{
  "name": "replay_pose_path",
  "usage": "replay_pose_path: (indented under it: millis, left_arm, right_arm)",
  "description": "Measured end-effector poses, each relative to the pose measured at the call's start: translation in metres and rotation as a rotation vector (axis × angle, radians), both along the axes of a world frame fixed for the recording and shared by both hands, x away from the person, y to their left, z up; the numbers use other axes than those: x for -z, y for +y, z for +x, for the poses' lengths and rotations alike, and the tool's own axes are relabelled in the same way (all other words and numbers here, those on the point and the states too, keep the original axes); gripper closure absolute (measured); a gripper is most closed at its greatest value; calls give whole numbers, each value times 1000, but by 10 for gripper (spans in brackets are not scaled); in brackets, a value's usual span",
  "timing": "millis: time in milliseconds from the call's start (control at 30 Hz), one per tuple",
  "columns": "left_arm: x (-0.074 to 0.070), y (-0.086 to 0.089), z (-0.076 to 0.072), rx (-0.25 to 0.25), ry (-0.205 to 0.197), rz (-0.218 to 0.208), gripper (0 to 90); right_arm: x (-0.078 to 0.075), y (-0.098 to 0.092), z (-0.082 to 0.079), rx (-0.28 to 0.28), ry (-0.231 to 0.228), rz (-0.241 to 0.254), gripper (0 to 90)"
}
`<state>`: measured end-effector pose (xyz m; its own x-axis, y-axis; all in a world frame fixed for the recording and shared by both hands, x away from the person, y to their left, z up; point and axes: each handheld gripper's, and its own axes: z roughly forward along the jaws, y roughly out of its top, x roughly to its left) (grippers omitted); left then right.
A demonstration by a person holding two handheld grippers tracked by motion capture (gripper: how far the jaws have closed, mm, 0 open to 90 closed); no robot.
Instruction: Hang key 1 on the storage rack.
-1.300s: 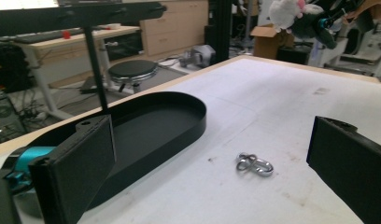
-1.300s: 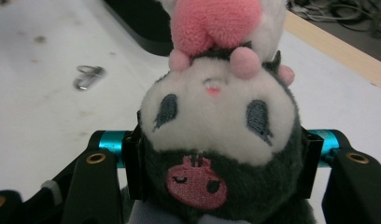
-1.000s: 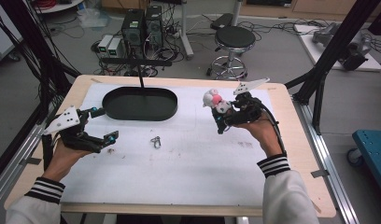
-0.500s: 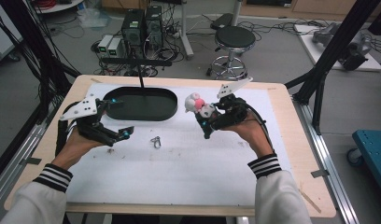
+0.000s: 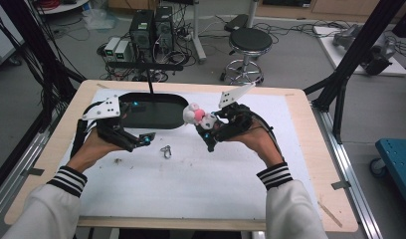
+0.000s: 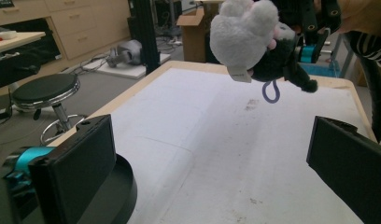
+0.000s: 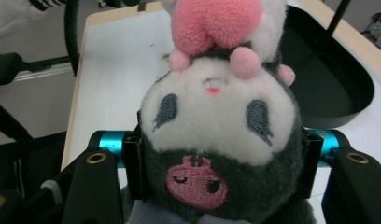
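A plush toy with a white face, dark grey hood and pink top hangs above the white mat, just right of the black oval tray. My right gripper is shut on it; in the right gripper view the pads squeeze the plush toy on both sides of its head. My left gripper stands open at the tray's front edge, apart from the toy. In the left gripper view the wide-set left gripper faces the plush toy, whose purple loop dangles below it.
A small metal clip lies on the white mat between the hands. The black tray sits at the mat's far left, with a thin black post behind it. A stool and computers stand beyond the table.
The right hand carried the plush toy leftward toward the tray. The left hand moved right and slightly up, toward the tray's front edge. The metal clip stayed put.
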<state>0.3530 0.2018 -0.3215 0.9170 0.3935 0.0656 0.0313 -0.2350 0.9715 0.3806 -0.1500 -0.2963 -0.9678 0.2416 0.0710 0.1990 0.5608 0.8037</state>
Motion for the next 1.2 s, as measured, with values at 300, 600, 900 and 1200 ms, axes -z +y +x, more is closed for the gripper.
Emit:
replay_pose_path:
  millis: [300, 600, 900, 1200]
  left_arm:
    - [-10, -18, 4, 74, -4, 5, 17]
    - [-16, -41, 0, 163, -7, 35, 17]
    - [-20, -53, -2, 210, -32, 45, 86]
    - [-19, -55, -4, 252, -50, 71, 231]
  right_arm:
    - [-2, 10, -6, -116, -27, 38, 398]
    - [1, 24, -9, -185, -44, 21, 398]
    - [3, 32, -11, -212, -53, 8, 398]
    - [6, 37, -12, -252, -45, 6, 397]
